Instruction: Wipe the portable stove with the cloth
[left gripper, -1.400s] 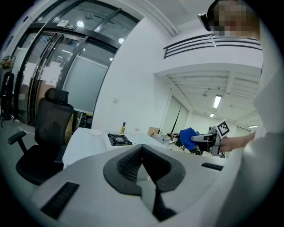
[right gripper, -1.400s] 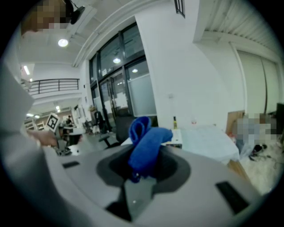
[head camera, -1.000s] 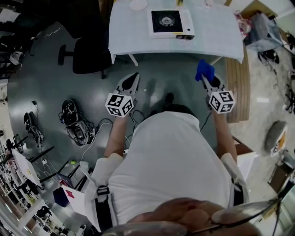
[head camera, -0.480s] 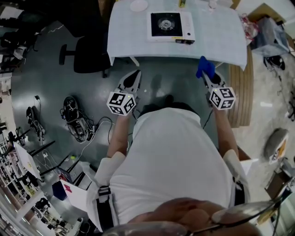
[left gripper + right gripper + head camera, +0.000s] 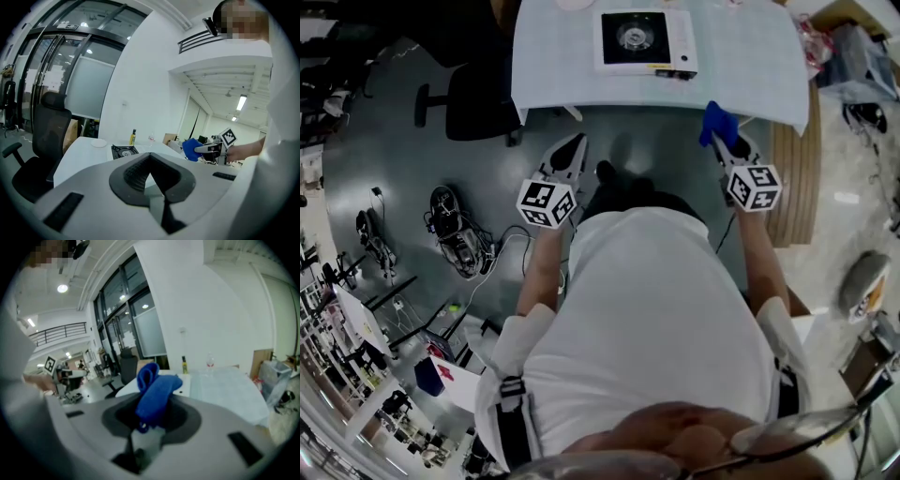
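The portable stove [image 5: 642, 42], white with a black burner top, sits on the white-covered table [image 5: 750, 66] ahead of me. My right gripper [image 5: 715, 134] is shut on a blue cloth [image 5: 717, 120], held in the air just short of the table's near edge. In the right gripper view the cloth [image 5: 154, 392] stands up from between the jaws. My left gripper [image 5: 573, 143] hangs over the floor to the left, shut with nothing in it. The left gripper view shows the stove [image 5: 123, 151] on the table and the cloth [image 5: 191, 148] off to the right.
A black office chair [image 5: 473, 103] stands at the table's left corner. A bottle [image 5: 133, 137] and a white plate [image 5: 99, 143] sit on the table behind the stove. Cables and gear [image 5: 455, 239] lie on the floor at left; bags [image 5: 853, 66] are at right.
The table and stove have drawn nearer as the person steps forward. Both grippers have moved toward the table edge. The blue cloth stays in the right gripper.
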A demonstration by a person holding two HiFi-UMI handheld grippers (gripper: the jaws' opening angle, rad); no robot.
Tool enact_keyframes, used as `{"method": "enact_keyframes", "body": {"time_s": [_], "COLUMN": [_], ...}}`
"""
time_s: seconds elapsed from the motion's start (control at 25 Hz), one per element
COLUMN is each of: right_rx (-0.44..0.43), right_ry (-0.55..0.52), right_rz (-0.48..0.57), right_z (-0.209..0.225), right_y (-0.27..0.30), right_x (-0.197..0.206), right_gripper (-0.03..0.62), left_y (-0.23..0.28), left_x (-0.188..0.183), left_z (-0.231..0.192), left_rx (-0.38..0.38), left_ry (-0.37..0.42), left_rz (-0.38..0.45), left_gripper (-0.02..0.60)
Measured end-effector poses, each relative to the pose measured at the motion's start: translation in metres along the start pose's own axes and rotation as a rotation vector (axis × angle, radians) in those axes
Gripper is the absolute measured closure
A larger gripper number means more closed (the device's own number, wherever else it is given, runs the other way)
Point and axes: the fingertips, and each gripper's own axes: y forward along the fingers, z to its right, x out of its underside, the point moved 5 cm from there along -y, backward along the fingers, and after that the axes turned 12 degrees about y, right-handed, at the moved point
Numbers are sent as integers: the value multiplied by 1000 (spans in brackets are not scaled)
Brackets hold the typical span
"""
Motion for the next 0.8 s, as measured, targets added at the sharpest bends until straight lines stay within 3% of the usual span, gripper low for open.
{"method": "enact_keyframes", "body": {"time_s": [0.48, 0.8], "right_rx": [84, 164], "right_ry": [35, 69], "right_rz": [-45, -102], "right_z": [5, 4], "right_y": [56, 110], "right_x": [1, 12], "right_gripper": [473, 473], "left_y": [44, 78], "left_x": [2, 15], "left_z": [-50, -95], "left_rx": [85, 191], "left_ry": [38, 72], "left_rz": [-13, -84], "left_gripper": [548, 548]}}
